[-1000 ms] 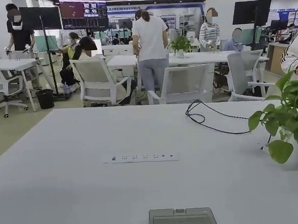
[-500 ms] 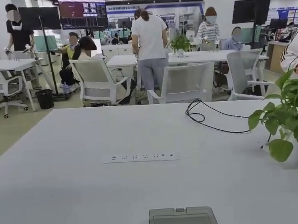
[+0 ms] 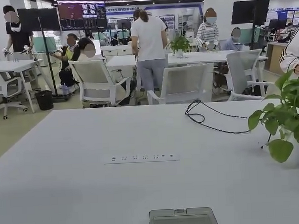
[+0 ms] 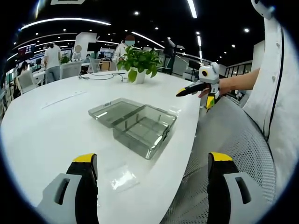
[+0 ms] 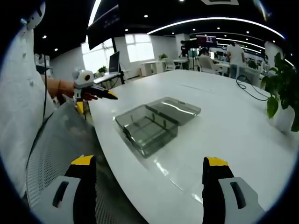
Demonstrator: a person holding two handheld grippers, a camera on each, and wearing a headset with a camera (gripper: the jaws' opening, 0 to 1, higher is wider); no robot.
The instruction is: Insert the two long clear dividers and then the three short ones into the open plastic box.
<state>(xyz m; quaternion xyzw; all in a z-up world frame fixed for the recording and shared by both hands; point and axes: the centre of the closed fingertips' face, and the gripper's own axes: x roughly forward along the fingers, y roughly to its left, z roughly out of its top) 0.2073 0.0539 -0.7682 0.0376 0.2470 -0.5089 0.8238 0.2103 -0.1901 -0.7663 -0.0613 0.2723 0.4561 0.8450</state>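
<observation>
Left gripper view: dividers [image 4: 122,178] near box [image 4: 142,131]

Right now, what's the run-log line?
plastic box: open | clear divider: on table | left gripper: open, empty | right gripper: open, empty

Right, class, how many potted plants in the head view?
2: the near plant at the right of the workbench, the far plant on a table behind. Others may be hidden.
</observation>
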